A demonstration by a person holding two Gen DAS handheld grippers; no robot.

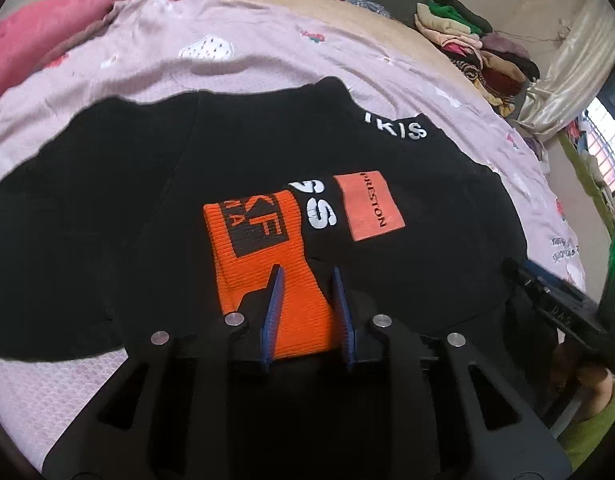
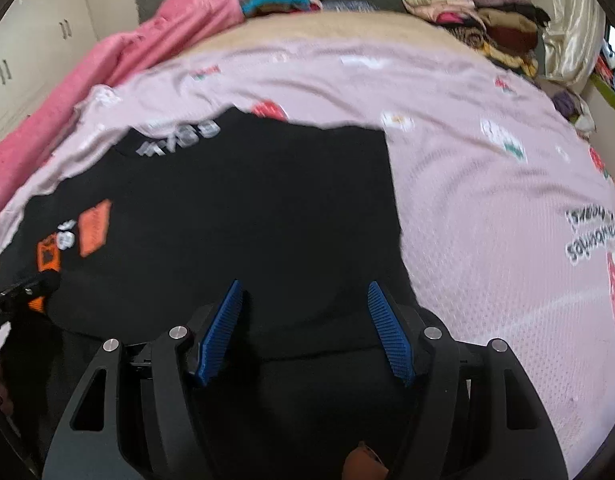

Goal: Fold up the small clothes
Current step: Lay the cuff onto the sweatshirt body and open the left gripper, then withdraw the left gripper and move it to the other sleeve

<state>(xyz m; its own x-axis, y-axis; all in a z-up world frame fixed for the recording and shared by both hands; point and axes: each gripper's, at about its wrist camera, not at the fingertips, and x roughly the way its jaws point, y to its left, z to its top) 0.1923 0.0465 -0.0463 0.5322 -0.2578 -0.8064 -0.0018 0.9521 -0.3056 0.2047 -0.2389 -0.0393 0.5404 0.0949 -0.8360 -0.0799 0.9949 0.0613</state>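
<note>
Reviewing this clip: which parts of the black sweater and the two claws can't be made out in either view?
- Black sweater: near hem, hidden by the claw bodies, both views.
- Orange cuff: whether the left claw pinches it; pads straddle it with gaps.
- White lettering: unreadable, blurred, right view.
- Right claw: contact with fabric unclear.

Black garment (image 1: 247,152): salmon patch (image 1: 369,206) reads "PRESTON", white letters "IKIS" at collar (image 1: 399,128), big white "SS" (image 1: 317,206) mid-chest, orange ribbed cuff (image 1: 263,264) print partly legible "KF"; bedsheet (image 2: 487,200) script unreadable.
</note>
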